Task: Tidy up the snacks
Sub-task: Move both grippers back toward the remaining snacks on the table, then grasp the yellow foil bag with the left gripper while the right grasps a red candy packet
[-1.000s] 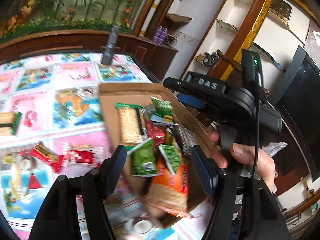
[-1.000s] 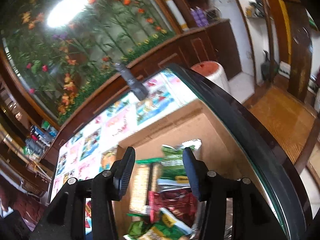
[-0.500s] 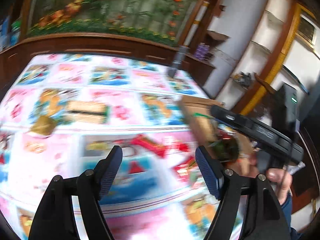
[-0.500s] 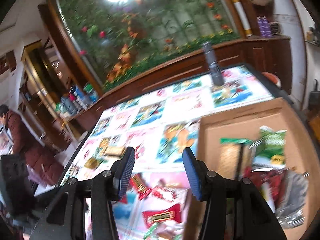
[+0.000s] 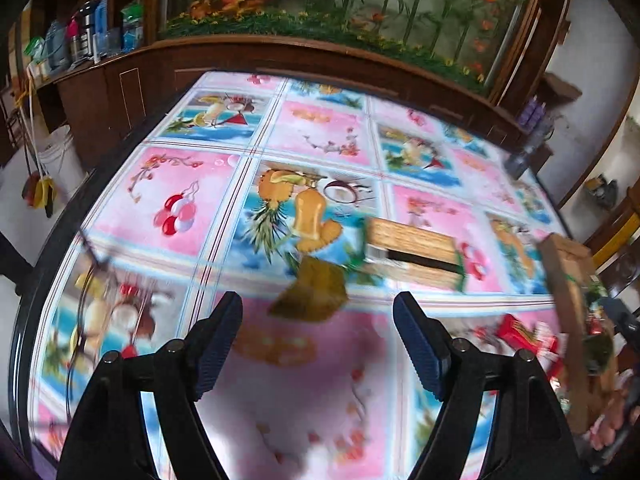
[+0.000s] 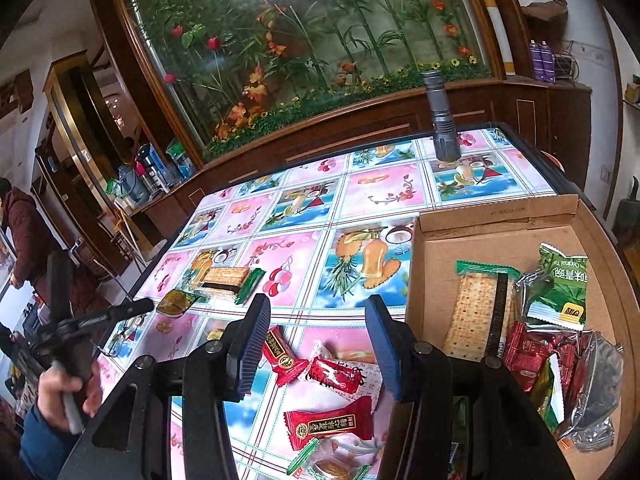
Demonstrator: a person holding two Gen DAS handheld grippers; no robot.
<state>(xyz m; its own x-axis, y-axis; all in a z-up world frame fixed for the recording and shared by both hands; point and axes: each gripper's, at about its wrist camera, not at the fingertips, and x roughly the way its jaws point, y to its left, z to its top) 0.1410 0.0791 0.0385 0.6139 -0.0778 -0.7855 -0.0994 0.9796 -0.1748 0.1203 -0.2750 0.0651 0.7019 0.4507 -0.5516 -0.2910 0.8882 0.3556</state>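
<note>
A cardboard box [image 6: 496,216] at the table's right holds several snack packets, among them a cracker pack [image 6: 476,312] and a green packet [image 6: 560,292]. Loose red candies [image 6: 324,424] lie on the tablecloth under my right gripper [image 6: 316,348], which is open and empty. My left gripper [image 5: 318,348] is open and empty, hovering over the table just short of a small brown packet [image 5: 312,292] and a cracker pack [image 5: 412,252]. Both also show in the right wrist view, the packet [image 6: 174,302] and the pack [image 6: 224,280]. The left gripper also shows there [image 6: 132,310].
A grey flashlight [image 6: 440,120] stands at the table's far edge. The colourful tablecloth [image 5: 192,192] covers the dark-rimmed table. A wooden cabinet and a glass planter wall lie behind. A person in a maroon jacket [image 6: 24,224] stands far left.
My left gripper has swung left, away from the box, to over the brown packet and cracker pack. My right gripper has pulled back from the box to above the red candies.
</note>
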